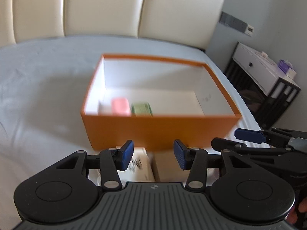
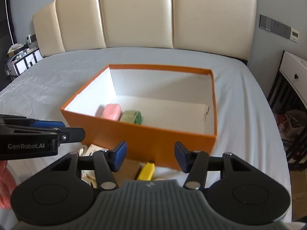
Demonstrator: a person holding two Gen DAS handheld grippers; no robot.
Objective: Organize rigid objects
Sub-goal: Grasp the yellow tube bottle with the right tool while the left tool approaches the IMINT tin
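An open orange box (image 1: 153, 130) (image 2: 153, 136) with a white inside stands on the bed. In its near left corner lie a white item (image 1: 103, 109), a pink block (image 1: 120, 106) (image 2: 112, 111) and a green block (image 1: 142, 108) (image 2: 132, 116). My left gripper (image 1: 153, 156) is open and empty, just in front of the box, above a white printed carton (image 1: 140, 164) and a tan carton (image 1: 167, 164). My right gripper (image 2: 150, 156) is open and empty, above a yellow object (image 2: 146, 170) and a tan carton (image 2: 128, 169).
The bed has a pale grey sheet (image 2: 57, 76) and a cream padded headboard (image 2: 138, 15). A black and white nightstand (image 1: 268, 88) stands to the right of the bed, another one (image 2: 21, 59) to the left. The right gripper shows at the right edge of the left wrist view (image 1: 249, 136).
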